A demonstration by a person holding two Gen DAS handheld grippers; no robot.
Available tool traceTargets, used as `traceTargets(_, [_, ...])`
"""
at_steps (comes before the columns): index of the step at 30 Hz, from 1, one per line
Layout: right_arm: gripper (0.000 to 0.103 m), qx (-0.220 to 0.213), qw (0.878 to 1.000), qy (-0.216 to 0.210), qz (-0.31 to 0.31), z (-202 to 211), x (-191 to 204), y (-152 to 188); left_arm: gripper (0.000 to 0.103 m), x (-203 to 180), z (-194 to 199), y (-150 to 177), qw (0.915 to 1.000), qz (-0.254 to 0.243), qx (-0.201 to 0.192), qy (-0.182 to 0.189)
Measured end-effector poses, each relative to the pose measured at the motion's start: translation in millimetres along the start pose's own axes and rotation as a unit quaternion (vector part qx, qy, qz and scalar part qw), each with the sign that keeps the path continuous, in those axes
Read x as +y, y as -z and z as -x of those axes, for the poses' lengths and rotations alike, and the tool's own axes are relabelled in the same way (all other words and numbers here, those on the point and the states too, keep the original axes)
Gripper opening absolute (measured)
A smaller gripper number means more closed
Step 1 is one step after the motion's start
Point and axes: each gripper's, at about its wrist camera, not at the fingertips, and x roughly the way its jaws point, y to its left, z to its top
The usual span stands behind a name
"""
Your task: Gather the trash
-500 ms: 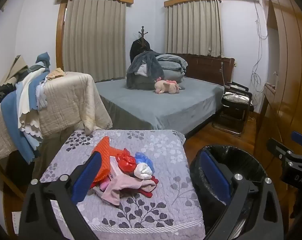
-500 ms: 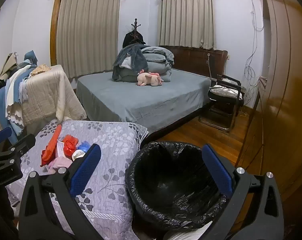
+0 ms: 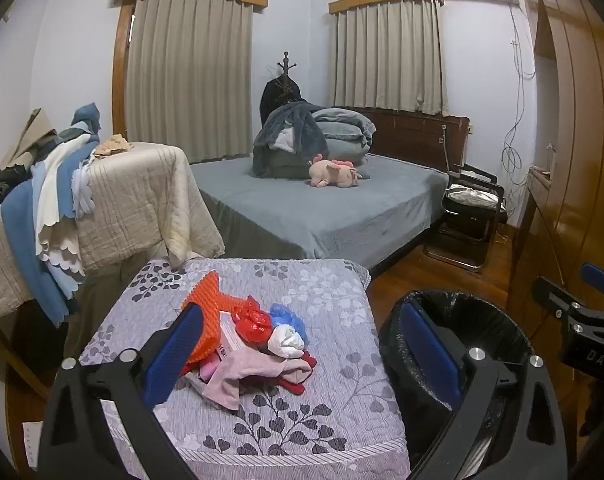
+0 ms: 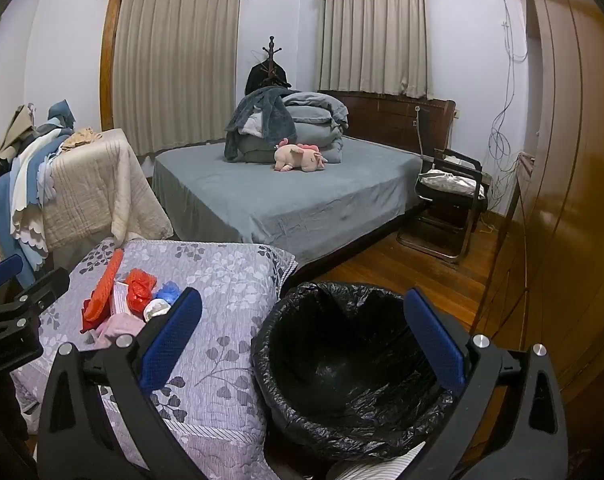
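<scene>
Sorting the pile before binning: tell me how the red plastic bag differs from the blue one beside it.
The red plastic bag is larger than the blue plastic bag. The red one looks glossy and crinkled; the blue one looks softer and ruffled. The red lies left, against the orange mat; the blue lies right, above a white wad. Both are crumpled in the same pile.

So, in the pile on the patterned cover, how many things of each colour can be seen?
Orange: 1, the orange bumpy sheet
Red: 1, the crumpled red bag
Blue: 1, the blue wad
White: 1, the white wad
Pink: 1, the pink cloth
Total: 5
</scene>
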Motion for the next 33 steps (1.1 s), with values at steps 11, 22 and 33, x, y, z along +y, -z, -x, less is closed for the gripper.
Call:
traceTargets(11, [0.098, 0.001, 1.0, 0.0, 0.0, -1.4, -1.1, -0.1, 0.097, 0.9, 0.6, -0.4, 1.0, 0.001, 0.0, 0.0])
traceTargets(22, [0.098, 0.002, 1.0, 0.0, 0.0, -2.0, -1.3, -0.1, 0.097, 1.4, 0.5, 0.2, 1.0, 0.002, 0.0, 0.0])
traceTargets(33, [0.098, 0.002, 1.0, 0.0, -0.001, -1.7, -0.7, 0.3, 0.097, 1.1, 0.1, -0.2, 1.0, 0.002, 0.001, 0.001])
